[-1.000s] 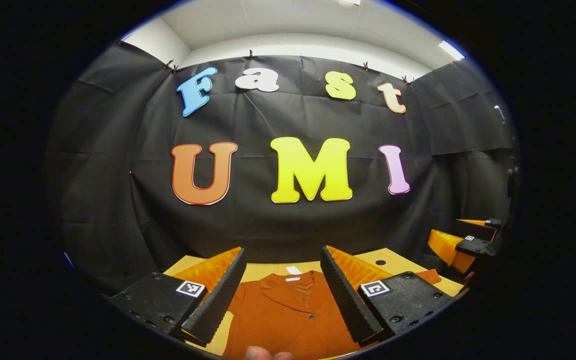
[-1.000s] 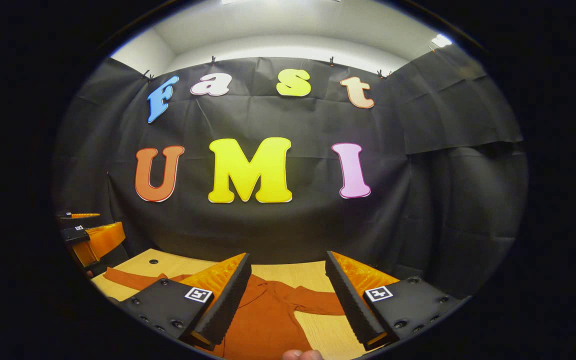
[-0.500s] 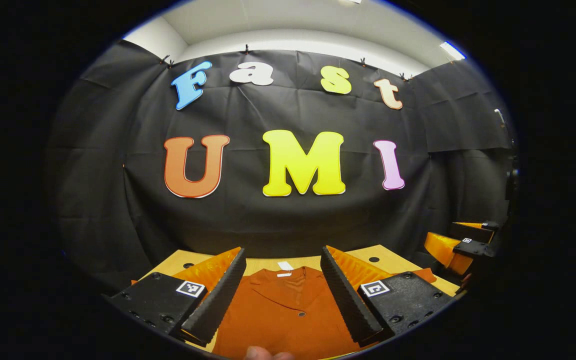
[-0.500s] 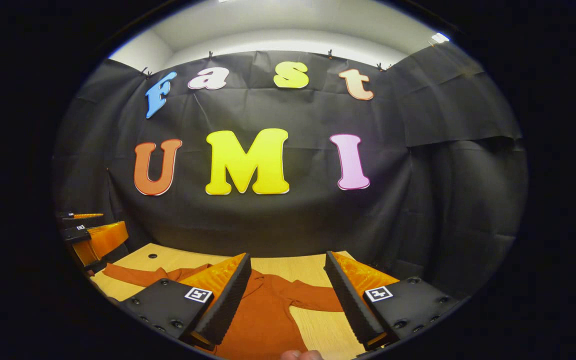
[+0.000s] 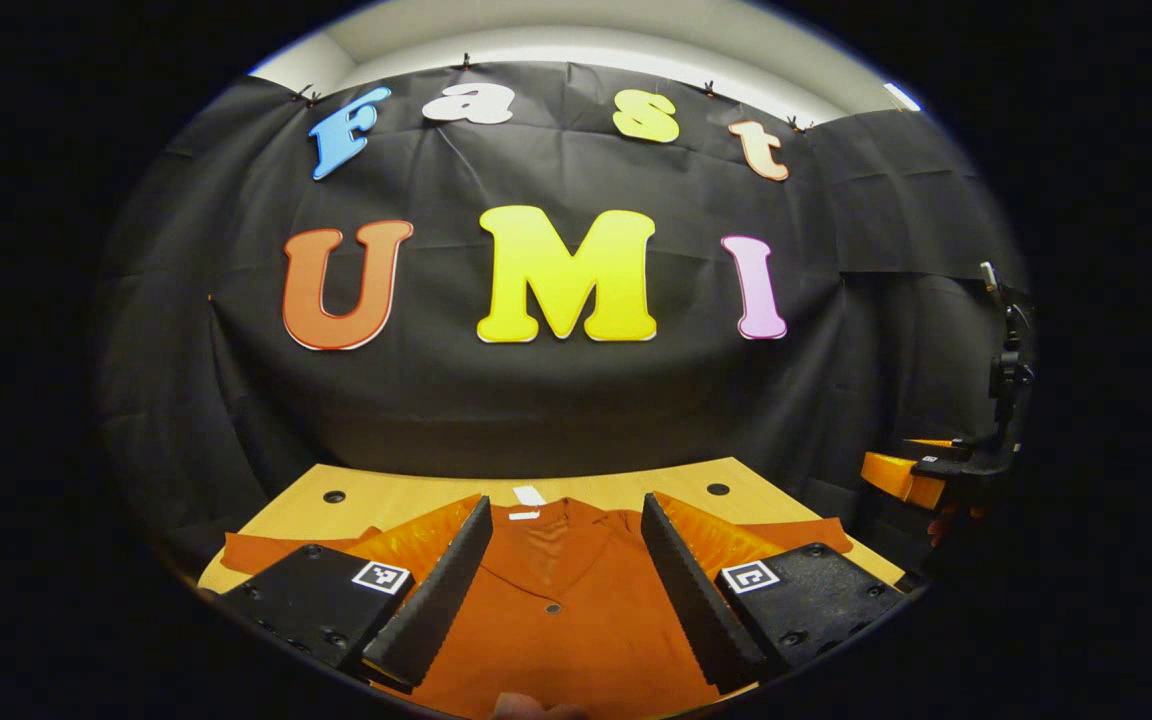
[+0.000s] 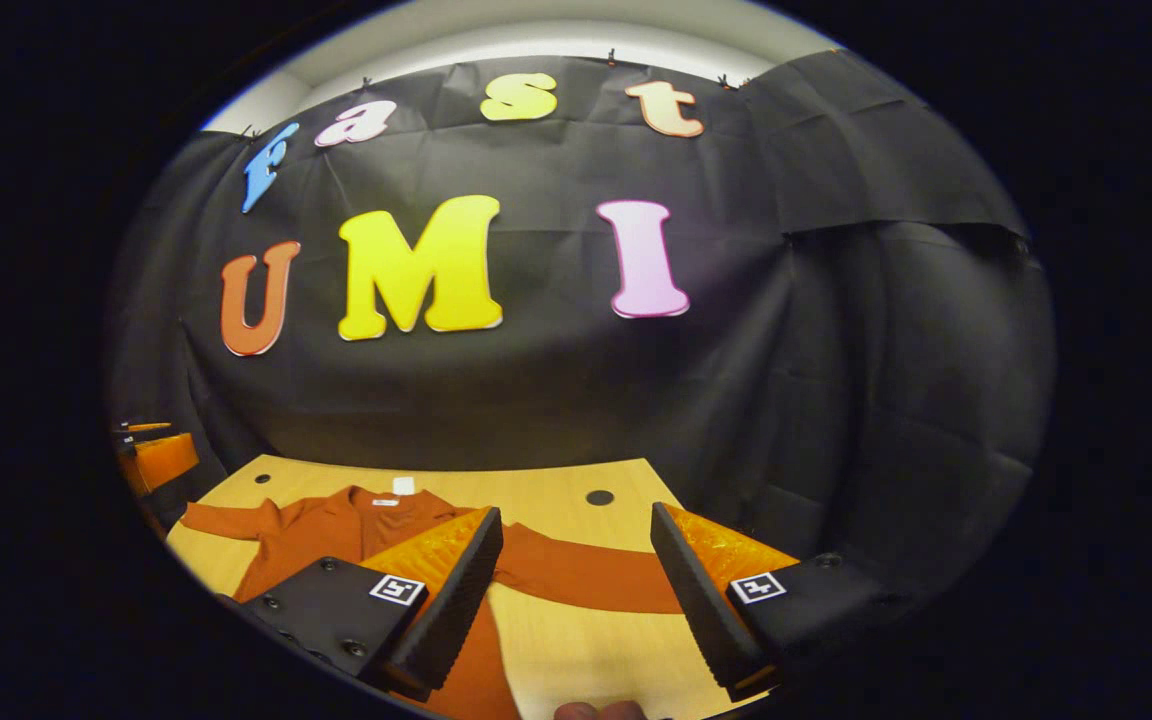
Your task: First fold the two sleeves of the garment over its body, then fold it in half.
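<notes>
The rust-orange shirt's right sleeve (image 6: 586,578) is seen stretched sideways across the desk (image 6: 556,500) just ahead of the spread, empty right claw (image 6: 576,610), nearer than the spread left claw (image 5: 566,590)

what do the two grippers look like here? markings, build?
Both grippers, left gripper and right gripper, match: two wedge-shaped fingers with ridged inner faces, mounted on black bolted blocks, each block carrying a square black-and-white tag. No cables visible.
</notes>
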